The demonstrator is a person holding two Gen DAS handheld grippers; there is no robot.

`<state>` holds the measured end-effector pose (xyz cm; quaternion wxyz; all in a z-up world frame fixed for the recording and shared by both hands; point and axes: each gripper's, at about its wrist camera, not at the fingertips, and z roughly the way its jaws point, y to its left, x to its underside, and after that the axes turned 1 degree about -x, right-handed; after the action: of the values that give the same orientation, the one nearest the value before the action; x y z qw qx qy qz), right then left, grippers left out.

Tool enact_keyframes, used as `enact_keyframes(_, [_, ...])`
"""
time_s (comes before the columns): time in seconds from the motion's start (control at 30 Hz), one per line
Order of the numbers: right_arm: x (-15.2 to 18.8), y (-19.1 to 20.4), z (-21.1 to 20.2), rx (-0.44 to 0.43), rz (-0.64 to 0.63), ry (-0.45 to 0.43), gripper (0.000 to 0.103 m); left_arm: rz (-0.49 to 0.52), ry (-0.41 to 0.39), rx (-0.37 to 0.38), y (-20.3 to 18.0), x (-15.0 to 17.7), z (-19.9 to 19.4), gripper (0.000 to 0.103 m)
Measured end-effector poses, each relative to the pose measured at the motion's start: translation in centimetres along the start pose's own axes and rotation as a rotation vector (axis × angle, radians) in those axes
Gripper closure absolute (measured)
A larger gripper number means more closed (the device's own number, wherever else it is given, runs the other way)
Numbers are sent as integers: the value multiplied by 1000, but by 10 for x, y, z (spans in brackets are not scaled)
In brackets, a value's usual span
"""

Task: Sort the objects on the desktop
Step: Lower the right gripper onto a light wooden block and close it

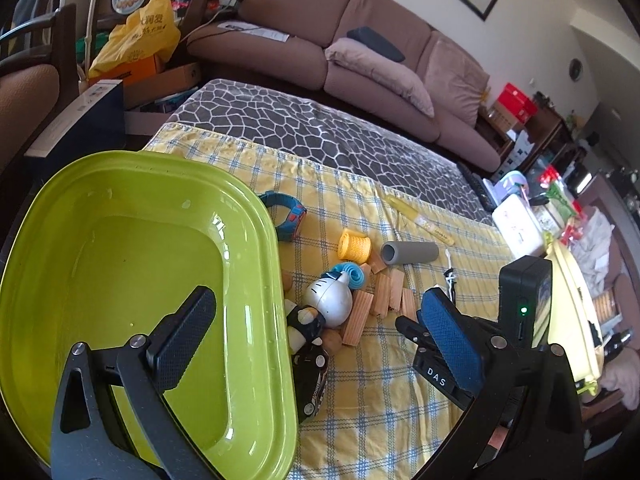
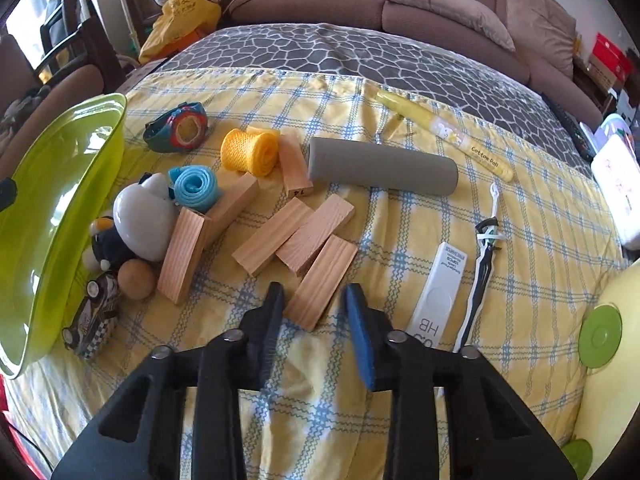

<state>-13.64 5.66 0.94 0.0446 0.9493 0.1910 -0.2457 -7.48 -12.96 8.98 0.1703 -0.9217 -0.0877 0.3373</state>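
A lime green tray [image 1: 248, 216] lies at the left of the yellow checked cloth; its rim also shows in the right wrist view [image 2: 80, 152]. My left gripper [image 1: 320, 320] is open, one finger over the tray, the other over the cloth. My right gripper [image 2: 314, 300] is open, its fingers either side of the near end of a wooden block [image 2: 320, 282]. Several more wooden blocks [image 2: 296, 232] lie beyond it. A silver round toy [image 2: 140, 220], a blue roll [image 2: 196, 190], a yellow mesh roll [image 2: 248, 152], a grey tube [image 2: 380, 166] and a watch [image 2: 180, 126] lie around them.
A toy car [image 2: 92, 320], a brown ball [image 2: 136, 280] and a penguin figure [image 2: 106, 240] lie by the tray. A white HB lead case [image 2: 436, 296], a black-and-white cord [image 2: 480, 264] and a yellow tube [image 2: 440, 132] lie at the right. A pale yellow bin [image 2: 612, 360] stands far right.
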Motion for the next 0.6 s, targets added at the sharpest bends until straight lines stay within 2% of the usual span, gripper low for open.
enact_keyframes(0.17, [0,-13,-9,-39,33,-8,85,28,4,-1,-12,1,5,0])
enact_keyframes(0.23, [-2,-16,-16,-40,37,-19,94,58,8,-8,-20,2,8,0])
enact_keyframes(0.43, [-4,-31,-32,-75,68,-46,94,203,49,-60,-51,11,24,0])
enact_keyframes(0.6, [-4,-47,-36,-111,128,-44,92,269,96,-73,-69,20,41,13])
